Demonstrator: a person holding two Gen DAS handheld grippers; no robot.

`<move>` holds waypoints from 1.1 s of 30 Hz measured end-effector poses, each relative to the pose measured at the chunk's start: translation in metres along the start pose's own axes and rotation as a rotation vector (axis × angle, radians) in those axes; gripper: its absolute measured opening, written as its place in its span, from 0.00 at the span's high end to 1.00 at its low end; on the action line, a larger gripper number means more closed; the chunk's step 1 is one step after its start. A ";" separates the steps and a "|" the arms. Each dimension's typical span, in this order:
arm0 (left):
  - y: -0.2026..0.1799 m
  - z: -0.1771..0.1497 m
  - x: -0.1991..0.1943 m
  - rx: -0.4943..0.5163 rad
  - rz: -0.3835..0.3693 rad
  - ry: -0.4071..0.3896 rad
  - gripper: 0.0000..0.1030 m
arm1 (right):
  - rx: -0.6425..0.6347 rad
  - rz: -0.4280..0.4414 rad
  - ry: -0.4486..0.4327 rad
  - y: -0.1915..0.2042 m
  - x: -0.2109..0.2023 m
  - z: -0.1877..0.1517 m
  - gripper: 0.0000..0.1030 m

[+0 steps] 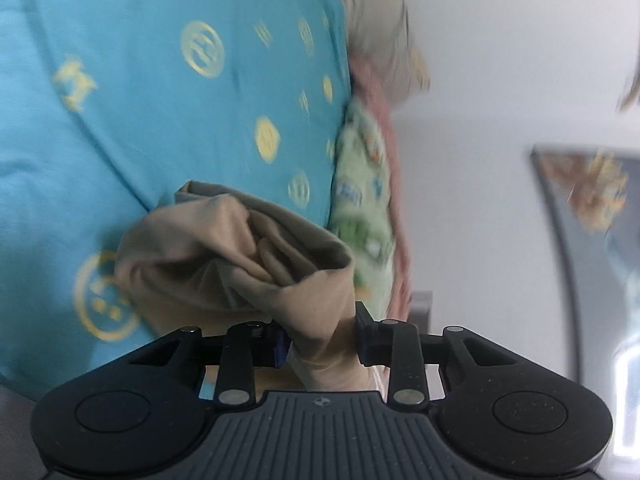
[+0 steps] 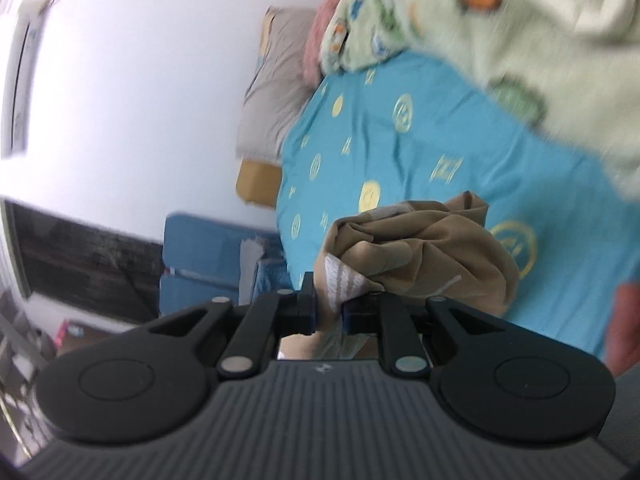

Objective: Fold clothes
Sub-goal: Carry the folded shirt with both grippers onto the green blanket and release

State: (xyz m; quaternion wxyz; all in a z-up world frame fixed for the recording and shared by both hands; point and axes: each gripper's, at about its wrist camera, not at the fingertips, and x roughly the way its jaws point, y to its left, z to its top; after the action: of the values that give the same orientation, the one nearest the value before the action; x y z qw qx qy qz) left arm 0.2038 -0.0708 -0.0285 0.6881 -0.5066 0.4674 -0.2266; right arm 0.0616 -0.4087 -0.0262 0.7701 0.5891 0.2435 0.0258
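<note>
The tan garment [image 1: 236, 256] hangs bunched straight ahead of both your grippers, slack and crumpled rather than stretched — no clear long axis shows yet; your left gripper [image 1: 320, 344] pinches a gathered fold of it between its jaws; your right gripper [image 2: 328, 308] is clamped on a white-striped edge of the same cloth; the blue bedsheet [image 1: 120, 100] lies beyond it in both views — judge that both hands must draw apart to open it.

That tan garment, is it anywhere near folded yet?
Not yet. Both the left gripper and right gripper are shut on the tan garment, which is bunched above the blue bedsheet. Spreading and folding remain; no neat fold shows.
</note>
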 end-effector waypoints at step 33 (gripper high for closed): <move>-0.177 -0.161 0.301 0.793 0.079 0.278 0.35 | -0.058 -0.458 -0.403 -0.062 -0.091 0.229 0.82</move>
State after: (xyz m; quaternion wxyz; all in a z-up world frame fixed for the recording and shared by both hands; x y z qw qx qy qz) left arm 0.2303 -0.4538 0.0001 0.7682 -0.1490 0.4515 -0.4287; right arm 0.0594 -0.6625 -0.0091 0.8051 0.4900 0.2113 -0.2591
